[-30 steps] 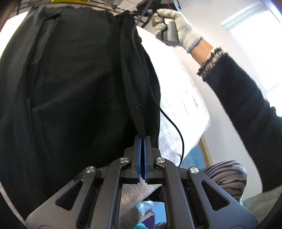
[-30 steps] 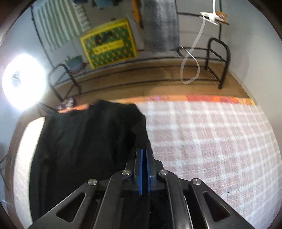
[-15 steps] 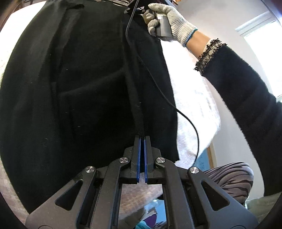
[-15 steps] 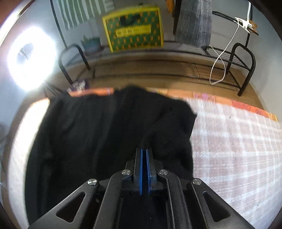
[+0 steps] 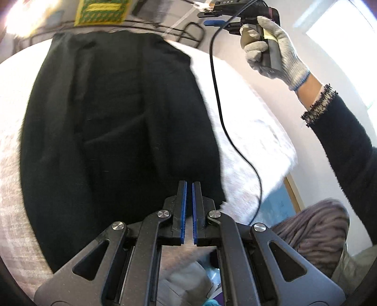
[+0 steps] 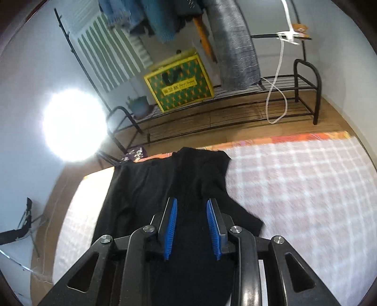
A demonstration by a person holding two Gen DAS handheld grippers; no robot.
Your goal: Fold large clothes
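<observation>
The black garment [image 6: 165,188] is lying folded on the checked bed cover [image 6: 294,188], centre-left of the frame. The right tongs [image 6: 192,231] are opening, nothing between them. The left tongs [image 5: 188,213] are staying closed, apparently empty. A trailing cable [image 5: 219,106] could be catching the fold.

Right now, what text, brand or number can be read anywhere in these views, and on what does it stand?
"DAS": on the black device above the gloved hand, left wrist view.
Yellow-and-green box on the rack: a yellow label with characters, too small and blurred to read.
Nothing else is legible.
</observation>
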